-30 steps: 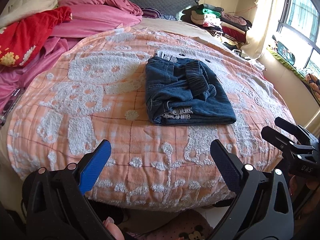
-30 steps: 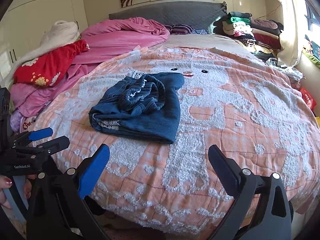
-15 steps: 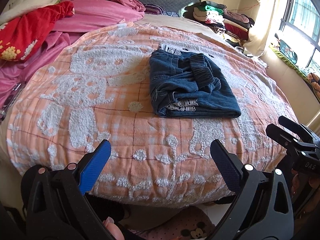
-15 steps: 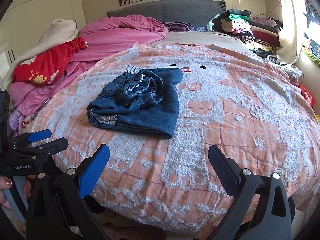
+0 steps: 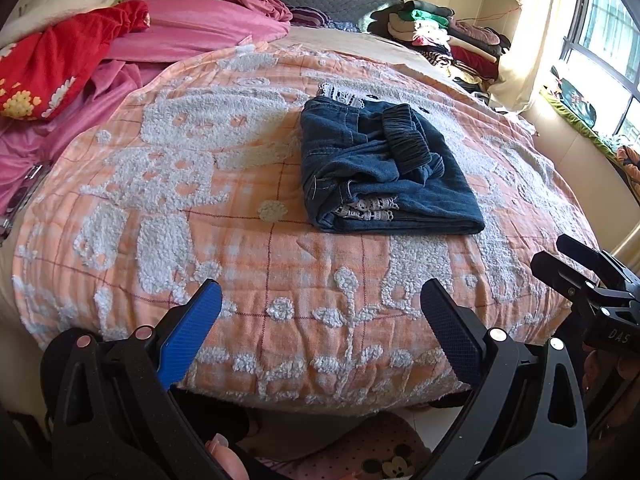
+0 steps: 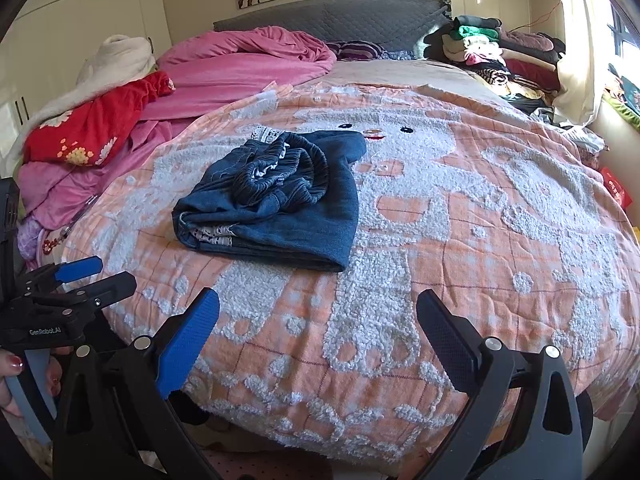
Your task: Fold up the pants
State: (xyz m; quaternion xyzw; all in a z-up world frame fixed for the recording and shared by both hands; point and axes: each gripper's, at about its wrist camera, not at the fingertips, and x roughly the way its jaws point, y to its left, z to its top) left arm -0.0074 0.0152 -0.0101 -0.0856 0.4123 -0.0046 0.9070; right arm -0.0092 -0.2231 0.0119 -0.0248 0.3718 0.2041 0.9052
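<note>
From your left wrist camera, the left gripper point(image 5: 320, 312) sits at the foot of the bed point(image 5: 280, 264), its jaws spread wide with nothing between them — one finger blue, the other black. The pants point(image 5: 380, 172) lie folded into a compact dark-denim bundle on the orange-and-white blanket point(image 5: 168, 184), well ahead of you and a little to the right, with the gathered waistband on top and white lace trim showing at the near edge. Your right gripper point(image 5: 576, 260) shows at the right edge, beside the bed's corner. A red blanket point(image 5: 60, 60) and pink bedding point(image 5: 192, 28) are heaped at the far left; a clothes pile point(image 5: 436, 36) sits by the headboard.

From your right wrist camera, the right gripper point(image 6: 318, 312) also hangs over the foot of the bed, jaws open and empty. The pants point(image 6: 276, 200) rest ahead and to the left — apart from both grippers. Your left gripper point(image 6: 84, 276) shows low at the left edge, jaws parted.
</note>
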